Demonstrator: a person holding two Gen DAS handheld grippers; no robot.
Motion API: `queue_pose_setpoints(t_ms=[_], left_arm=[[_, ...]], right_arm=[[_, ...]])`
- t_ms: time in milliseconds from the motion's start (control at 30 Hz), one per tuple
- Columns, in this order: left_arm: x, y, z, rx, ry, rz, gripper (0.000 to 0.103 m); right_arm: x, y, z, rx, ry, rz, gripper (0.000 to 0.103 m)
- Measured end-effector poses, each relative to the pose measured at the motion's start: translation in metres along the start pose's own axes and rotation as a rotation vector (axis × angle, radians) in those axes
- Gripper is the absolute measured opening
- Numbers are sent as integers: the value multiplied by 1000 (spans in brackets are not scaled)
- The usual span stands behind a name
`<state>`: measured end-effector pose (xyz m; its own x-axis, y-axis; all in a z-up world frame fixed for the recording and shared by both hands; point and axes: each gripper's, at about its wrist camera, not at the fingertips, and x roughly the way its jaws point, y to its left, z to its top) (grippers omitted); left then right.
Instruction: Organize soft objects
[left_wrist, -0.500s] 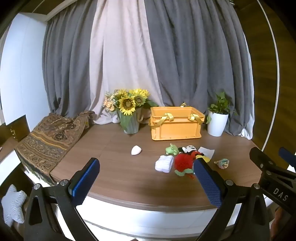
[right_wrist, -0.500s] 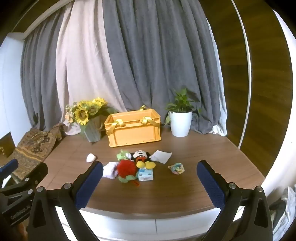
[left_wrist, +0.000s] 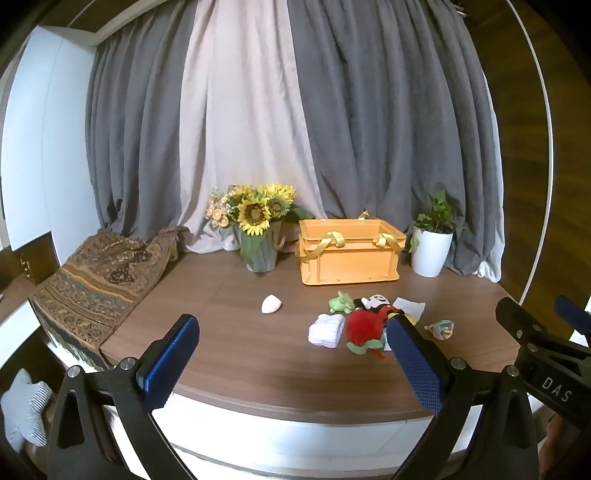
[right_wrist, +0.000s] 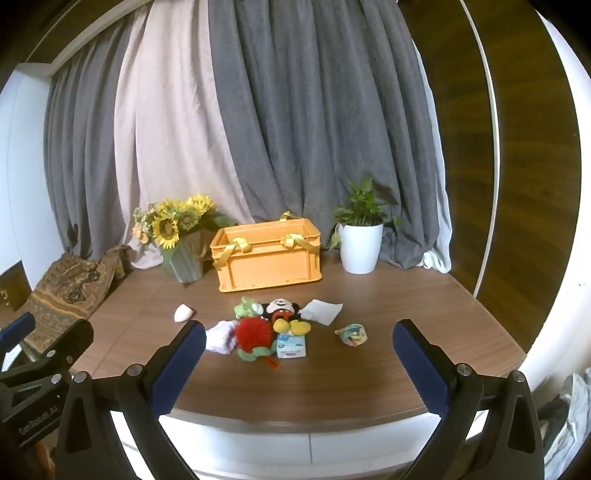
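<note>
An orange crate (left_wrist: 349, 254) (right_wrist: 267, 258) with yellow ribbon handles stands at the back of the wooden table. In front of it lie soft things: a red fluffy toy (right_wrist: 255, 334), a Mickey plush (right_wrist: 282, 312), a green plush (right_wrist: 247, 308), a white folded cloth (left_wrist: 327, 330), a white pouch (left_wrist: 270, 304), a pastel ball (right_wrist: 352, 334), a white napkin (right_wrist: 321, 311) and a tissue pack (right_wrist: 291, 347). My left gripper (left_wrist: 293, 354) and right gripper (right_wrist: 299, 356) are open and empty, held before the table's front edge.
A sunflower vase (left_wrist: 260, 236) stands left of the crate and a potted plant in a white pot (right_wrist: 360, 243) right of it. A patterned cloth (left_wrist: 96, 280) drapes the table's left end. Grey and pale curtains hang behind.
Both grippers have risen slightly, so the table and objects sit a little lower in view. Nothing on the table has moved.
</note>
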<state>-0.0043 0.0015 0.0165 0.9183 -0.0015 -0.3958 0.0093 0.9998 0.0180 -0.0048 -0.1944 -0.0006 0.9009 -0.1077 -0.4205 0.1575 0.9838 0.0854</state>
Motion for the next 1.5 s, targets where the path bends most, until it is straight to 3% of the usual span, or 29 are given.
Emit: queue_pose_setpoints(t_ms=[1500], left_arm=[[0, -8, -2, 10, -20, 15, 103]], right_arm=[[-5, -2, 1, -10, -7, -23, 102]])
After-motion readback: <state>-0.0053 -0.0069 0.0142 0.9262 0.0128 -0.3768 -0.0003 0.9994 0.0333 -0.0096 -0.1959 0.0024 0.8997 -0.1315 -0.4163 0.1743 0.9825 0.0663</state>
